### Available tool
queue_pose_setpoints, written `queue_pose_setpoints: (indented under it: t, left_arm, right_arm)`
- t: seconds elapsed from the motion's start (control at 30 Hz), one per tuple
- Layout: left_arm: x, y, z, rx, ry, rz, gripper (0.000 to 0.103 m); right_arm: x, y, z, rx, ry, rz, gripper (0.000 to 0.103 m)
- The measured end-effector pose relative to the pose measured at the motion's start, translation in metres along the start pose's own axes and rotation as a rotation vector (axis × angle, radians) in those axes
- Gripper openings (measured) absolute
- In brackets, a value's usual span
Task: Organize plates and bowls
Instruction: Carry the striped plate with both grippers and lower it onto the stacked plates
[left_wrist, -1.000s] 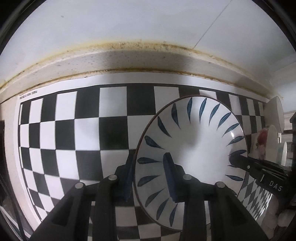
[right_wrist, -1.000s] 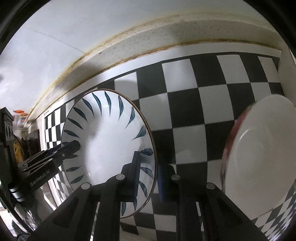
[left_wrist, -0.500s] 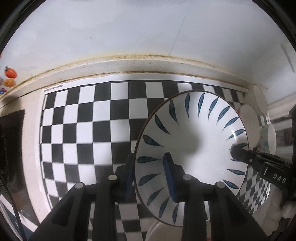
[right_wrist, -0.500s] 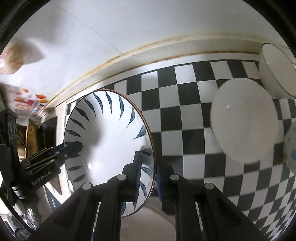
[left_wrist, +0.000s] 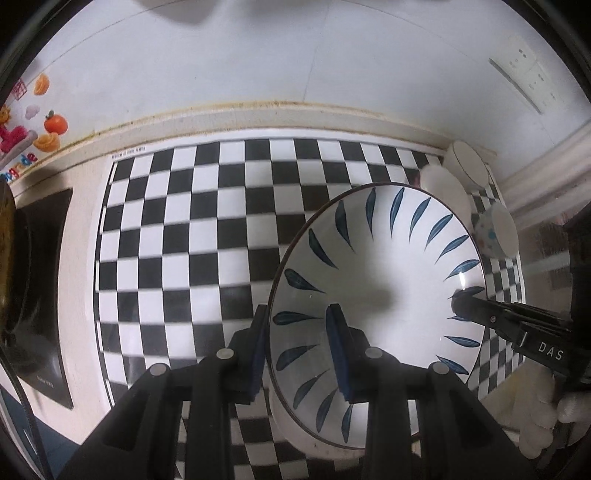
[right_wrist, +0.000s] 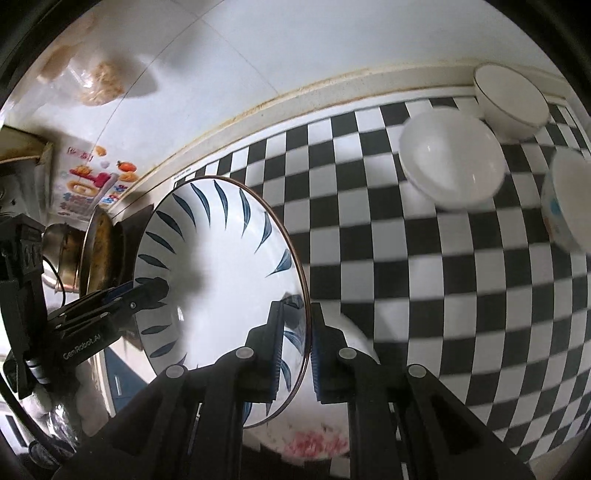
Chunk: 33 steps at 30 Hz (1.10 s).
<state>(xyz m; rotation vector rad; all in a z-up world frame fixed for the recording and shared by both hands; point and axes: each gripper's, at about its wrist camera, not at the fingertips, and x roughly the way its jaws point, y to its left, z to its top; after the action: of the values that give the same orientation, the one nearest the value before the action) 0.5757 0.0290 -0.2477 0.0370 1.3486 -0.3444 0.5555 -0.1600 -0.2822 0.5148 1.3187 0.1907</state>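
Note:
A large white bowl with blue leaf marks (left_wrist: 384, 280) is held in the air above the checkered mat by both grippers. My left gripper (left_wrist: 297, 354) is shut on its left rim. My right gripper (right_wrist: 295, 350) is shut on its opposite rim, and the bowl fills the left of the right wrist view (right_wrist: 221, 273). Under the bowl lies a white dish with a pink pattern (right_wrist: 317, 443). A plain white bowl (right_wrist: 450, 162), a gold-rimmed white bowl (right_wrist: 511, 99) and a dotted bowl (right_wrist: 569, 203) stand at the mat's far right.
The checkered mat (left_wrist: 184, 236) covers a counter against a white wall. A pan on a black hob (left_wrist: 37, 280) sits off the mat's left edge. The three small bowls also show in the left wrist view (left_wrist: 465, 173). Wall sockets (left_wrist: 524, 74) are at the upper right.
Both grippers have lifted the leaf bowl up and back from the mat; the mat now looks smaller and the bowls at the right and the dish below have come into view.

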Motion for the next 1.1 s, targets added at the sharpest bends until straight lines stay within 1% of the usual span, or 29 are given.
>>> queue_pose_setpoints:
  t: [0.27,0.43,0.57,0.77,1.0,1.1]
  left_arm:
    - [0.008,-0.010,-0.041,0.004,0.045,-0.009,0.028]
    - [0.027,-0.014,-0.064,-0.005,0.096,-0.010,0.028]
    - [0.046,-0.019,-0.077,0.000,0.138,0.009,0.028]
    - [0.068,-0.025,-0.089,-0.011,0.184,0.025,0.028]
    - [0.080,-0.028,-0.091,-0.022,0.210,0.042,0.028]
    - [0.082,-0.026,-0.091,-0.040,0.222,0.041,0.028]
  right_arm:
    - [0.002,-0.014,-0.052,0.001,0.037,-0.002,0.015]
    - [0.021,-0.034,-0.079,0.033,0.081,0.015,0.015]
    - [0.036,-0.044,-0.094,0.023,0.112,-0.009,0.015]
    - [0.053,-0.056,-0.100,0.002,0.143,-0.055,0.015]
    - [0.063,-0.062,-0.093,-0.015,0.161,-0.075,0.015]
    - [0.066,-0.059,-0.088,-0.024,0.168,-0.081,0.015]
